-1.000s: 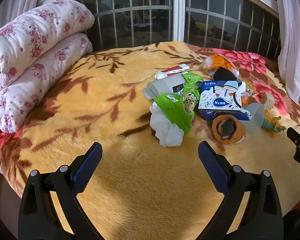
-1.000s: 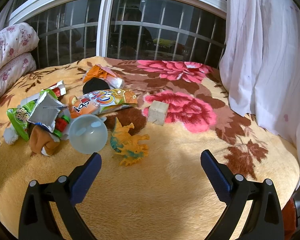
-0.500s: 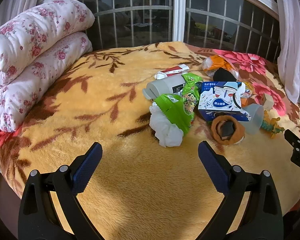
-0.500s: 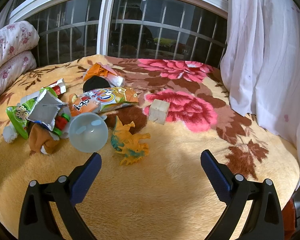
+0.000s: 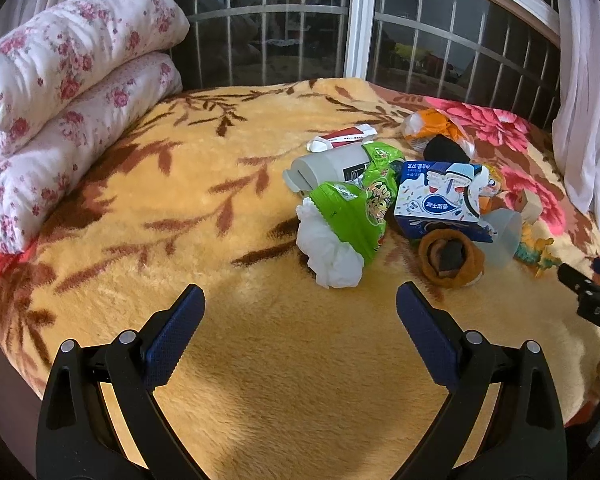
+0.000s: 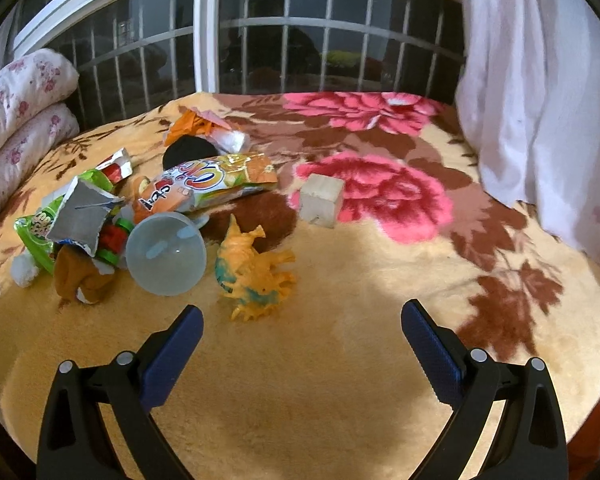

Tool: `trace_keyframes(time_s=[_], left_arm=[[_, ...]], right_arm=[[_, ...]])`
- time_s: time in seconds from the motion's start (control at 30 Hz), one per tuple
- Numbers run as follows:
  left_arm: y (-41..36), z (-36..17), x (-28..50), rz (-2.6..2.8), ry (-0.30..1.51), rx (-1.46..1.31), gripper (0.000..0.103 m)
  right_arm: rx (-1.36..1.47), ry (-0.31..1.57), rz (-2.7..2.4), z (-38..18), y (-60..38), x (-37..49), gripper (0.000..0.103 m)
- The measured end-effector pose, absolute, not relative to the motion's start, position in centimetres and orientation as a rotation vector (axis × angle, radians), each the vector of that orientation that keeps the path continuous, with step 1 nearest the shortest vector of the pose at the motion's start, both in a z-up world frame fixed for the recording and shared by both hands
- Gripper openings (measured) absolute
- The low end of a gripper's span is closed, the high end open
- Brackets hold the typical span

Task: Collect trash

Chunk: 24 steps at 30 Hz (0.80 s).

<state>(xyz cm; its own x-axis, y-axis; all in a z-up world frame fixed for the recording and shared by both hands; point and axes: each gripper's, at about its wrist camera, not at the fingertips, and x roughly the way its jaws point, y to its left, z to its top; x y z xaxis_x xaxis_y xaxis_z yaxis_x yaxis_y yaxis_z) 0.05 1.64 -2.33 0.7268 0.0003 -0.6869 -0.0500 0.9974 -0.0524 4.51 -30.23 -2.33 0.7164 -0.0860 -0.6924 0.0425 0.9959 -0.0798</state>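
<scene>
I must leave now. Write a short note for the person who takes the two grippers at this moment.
Left gripper: open, empty, above bare blanket in front of the pile.
Right gripper: open, empty, near the toy dinosaur.
Trash lies mixed with other things: white tissue, green snack bag, blue carton, orange snack bag, red-white wrapper.
Probably not trash: the dinosaur, wooden block, clear cup, brown sock.
Done: nothing collected, as far as visible. No bin is in view.
Left: all the trash.

Lighting: warm, even; soft shadows are cast on the blanket [image 5: 228, 208]. Window [image 6: 300, 48] dark. Strong fisheye curvature and black vignetting at edges; centre sharp.
</scene>
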Motion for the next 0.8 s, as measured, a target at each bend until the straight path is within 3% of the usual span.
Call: trace_keyframes(time_s=[0.37, 0.5, 0.7, 0.8], left_arm=[[2.9, -2.9, 0.8, 0.024, 0.806, -0.126, 0.094], [3.1, -3.0, 0.9, 0.015, 0.818, -0.159, 0.094], [2.9, -3.0, 1.1, -0.002, 0.817, -0.173, 0.094], [2.7, -3.0, 1.2, -0.004, 0.816, -0.166, 0.094]], right_arm=[[-0.097, 0.895, 0.084, -4.2, -29.4, 9.7, 0.098], [-0.100, 1.016, 0.092, -6.0, -29.5, 12.0, 0.079], [-0.116, 1.011, 0.097, -6.1, -29.0, 13.7, 0.077], [-0.136, 1.019, 0.110, -6.5, -28.5, 14.0, 0.066]])
